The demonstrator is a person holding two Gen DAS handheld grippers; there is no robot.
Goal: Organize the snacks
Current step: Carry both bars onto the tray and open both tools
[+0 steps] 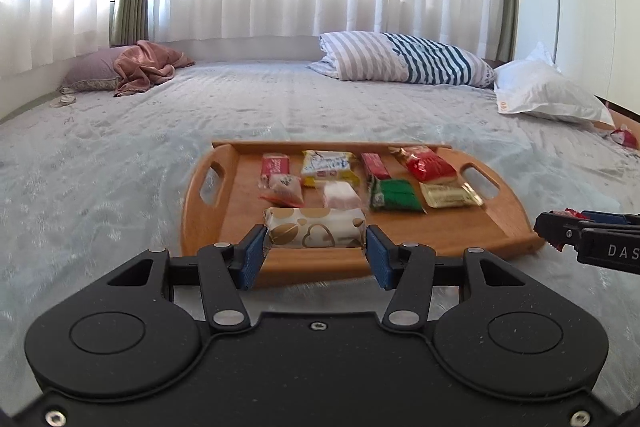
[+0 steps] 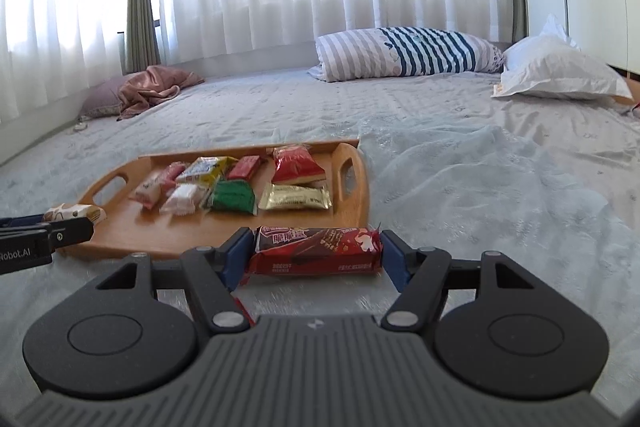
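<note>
Clamped crosswise between the left gripper (image 1: 316, 251)'s blue pads, a white wrapper with gold hearts (image 1: 315, 233) hangs over the wooden tray (image 1: 472, 231)'s near rim. Right gripper (image 2: 318, 259), at the tray's 4 o'clock, pinches a red chocolate bar (image 2: 316, 251) end to end. Further off, snacks cluster mid-tray: green packet (image 1: 394, 195), gold packet (image 1: 450, 195).

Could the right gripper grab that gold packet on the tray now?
Probably not yet: the right gripper is shut on a red chocolate wafer bar. The gold packet itself lies uncovered near the wooden tray's right handle.
</note>
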